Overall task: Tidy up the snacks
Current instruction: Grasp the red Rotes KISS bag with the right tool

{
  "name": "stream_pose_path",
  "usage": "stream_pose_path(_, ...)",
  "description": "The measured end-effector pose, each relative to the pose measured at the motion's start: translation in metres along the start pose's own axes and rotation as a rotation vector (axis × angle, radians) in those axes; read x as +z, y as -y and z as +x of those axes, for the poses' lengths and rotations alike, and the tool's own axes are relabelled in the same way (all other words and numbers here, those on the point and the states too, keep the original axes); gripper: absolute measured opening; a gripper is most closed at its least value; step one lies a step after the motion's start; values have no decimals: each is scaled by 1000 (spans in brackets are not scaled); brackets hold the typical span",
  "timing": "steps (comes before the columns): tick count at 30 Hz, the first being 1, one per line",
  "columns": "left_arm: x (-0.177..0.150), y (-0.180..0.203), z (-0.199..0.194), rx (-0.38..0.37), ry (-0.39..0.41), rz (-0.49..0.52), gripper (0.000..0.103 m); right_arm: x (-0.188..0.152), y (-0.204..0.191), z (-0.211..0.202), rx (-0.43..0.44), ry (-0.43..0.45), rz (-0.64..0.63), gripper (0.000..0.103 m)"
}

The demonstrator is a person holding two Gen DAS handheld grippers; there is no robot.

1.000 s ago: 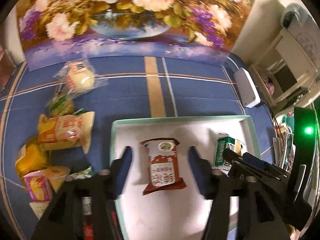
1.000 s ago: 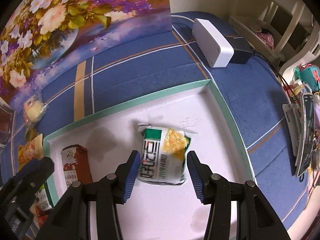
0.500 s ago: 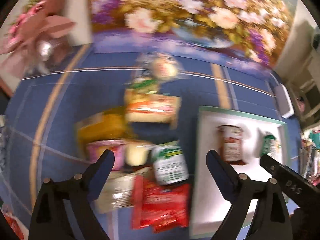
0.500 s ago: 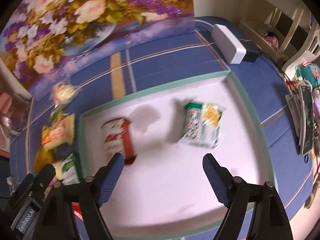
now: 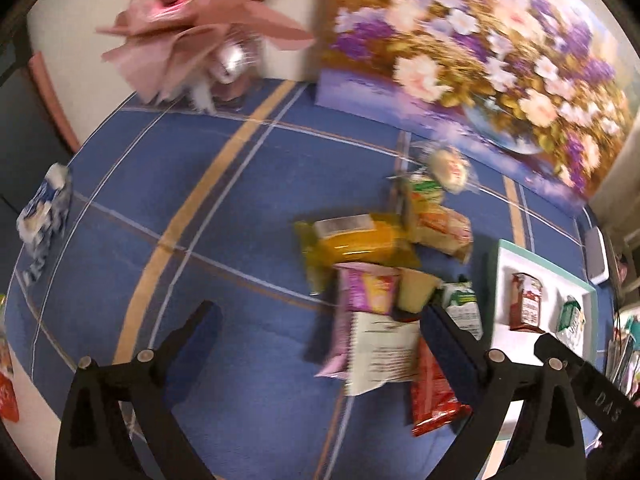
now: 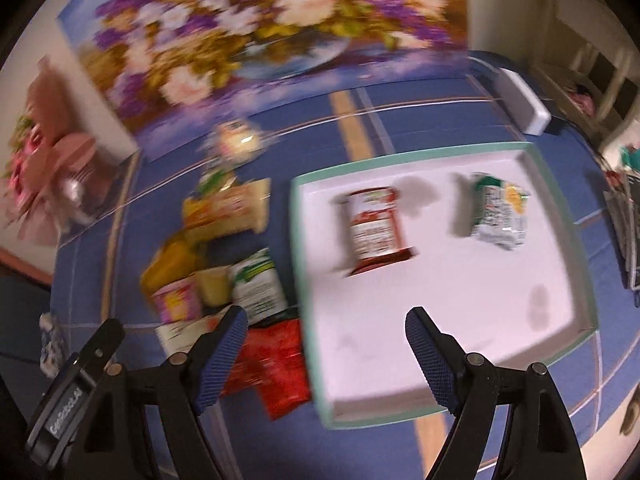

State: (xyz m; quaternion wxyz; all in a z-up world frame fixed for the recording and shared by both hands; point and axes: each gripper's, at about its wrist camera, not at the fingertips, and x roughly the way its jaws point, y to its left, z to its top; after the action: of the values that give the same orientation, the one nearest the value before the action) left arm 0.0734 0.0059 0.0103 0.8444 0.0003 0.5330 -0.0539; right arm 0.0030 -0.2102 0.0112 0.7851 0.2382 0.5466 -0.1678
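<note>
With the left gripper (image 5: 320, 336) opening wide and empty and the right gripper (image 6: 326, 344) wide and empty, either could snag two packets from the overlapping snack pile (image 5: 380, 288) beside the tray's (image 6: 298, 240) left edge.

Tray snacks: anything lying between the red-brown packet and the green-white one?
Nothing; in the right wrist view only bare white tray floor, with a faint stain, separates the red-brown packet from the green-white packet.

Dim, warm indoor light. Both fisheye views bend hard at their dark, vignetted rims. Motion blur smears the flower painting (image 6: 260, 28) and the snack packets (image 5: 384, 280); faint shadows stay soft.
</note>
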Motion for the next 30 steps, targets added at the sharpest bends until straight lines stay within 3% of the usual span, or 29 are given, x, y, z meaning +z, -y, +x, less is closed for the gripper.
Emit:
stream_pose_path(7, -2, -27, 13, -5, -70, -99, 100, -13, -25, 19, 18, -56, -59, 84)
stream_pose_path(18, -13, -21, 45, -42, -210, -147, 100, -28, -38, 51, 35, -148, -93, 84)
stream_pose_path(26, -18, -17, 50, -57, -242, -170, 100, -34, -48, 71, 32, -179, -122, 84)
stream_pose_path(30, -17, -16, 52, -72, -248, -167, 100, -34, -45, 81, 26, -190, -106, 78)
